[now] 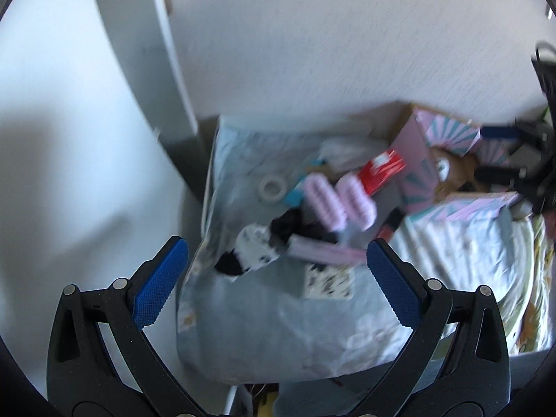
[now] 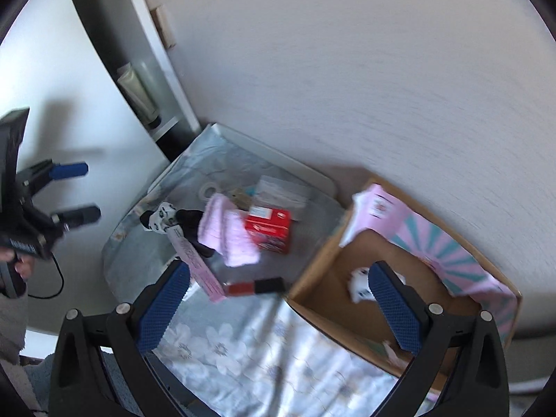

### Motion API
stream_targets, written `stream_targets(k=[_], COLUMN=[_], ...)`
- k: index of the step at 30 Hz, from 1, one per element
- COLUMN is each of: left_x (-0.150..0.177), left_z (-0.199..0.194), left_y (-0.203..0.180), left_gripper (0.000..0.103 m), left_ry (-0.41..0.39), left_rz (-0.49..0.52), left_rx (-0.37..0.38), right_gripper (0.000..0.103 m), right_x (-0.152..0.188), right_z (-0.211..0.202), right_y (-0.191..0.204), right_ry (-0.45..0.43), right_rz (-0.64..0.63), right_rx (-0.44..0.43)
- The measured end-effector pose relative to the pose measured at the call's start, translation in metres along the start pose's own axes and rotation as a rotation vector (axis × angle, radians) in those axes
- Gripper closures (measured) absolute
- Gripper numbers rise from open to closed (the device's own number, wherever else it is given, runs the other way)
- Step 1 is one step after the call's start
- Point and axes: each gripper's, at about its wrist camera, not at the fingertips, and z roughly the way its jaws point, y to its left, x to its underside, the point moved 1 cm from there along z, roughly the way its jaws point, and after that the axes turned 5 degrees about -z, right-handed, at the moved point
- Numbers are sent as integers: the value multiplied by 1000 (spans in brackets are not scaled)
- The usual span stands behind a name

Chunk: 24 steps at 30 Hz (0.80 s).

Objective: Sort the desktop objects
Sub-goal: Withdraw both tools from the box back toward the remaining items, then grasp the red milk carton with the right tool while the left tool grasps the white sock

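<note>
Both grippers hang above a cloth-covered tabletop (image 2: 243,347), the left gripper (image 1: 277,260) and right gripper (image 2: 279,286) each with jaws spread wide and grasping nothing. A blurred heap of things to sort lies near the wall: a red carton (image 2: 269,227), pink hair rollers (image 2: 229,239), a black-and-white plush toy (image 2: 161,219), a long pink box (image 2: 198,260), a red-and-black tube (image 2: 255,286) and a tape roll (image 1: 272,189). Just beside the heap on its right stands an open cardboard box (image 2: 319,288) with pink-and-teal flaps, something white inside.
</note>
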Motion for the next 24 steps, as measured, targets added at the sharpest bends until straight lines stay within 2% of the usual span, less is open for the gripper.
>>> stream_targets(k=[5, 8, 10, 13, 19, 22, 24], left_x=[16, 24, 24, 27, 34, 41, 44], left_z=[30, 53, 66, 83, 108, 115, 120], left_y=[7, 3, -1, -2, 2, 1, 1], left_gripper=[5, 8, 13, 15, 17, 18, 18], left_ry=[22, 21, 11, 2, 35, 44, 50], left_rz=[78, 182, 242, 316, 390, 426, 449], left_rx=[-72, -126, -149, -169, -182, -170, -174], right_gripper=[0, 0, 0, 0, 1, 10, 20], right_x=[-18, -24, -28, -34, -40, -38, -36], right_z=[38, 59, 74, 96, 122, 134, 140], right_y=[13, 18, 20, 21, 17, 11, 8], right_ry=[63, 100, 125, 166, 234, 294, 323], right_rz=[-28, -41, -50, -58, -43, 5, 22], right_rx=[-40, -60, -67, -71, -59, -73, -70])
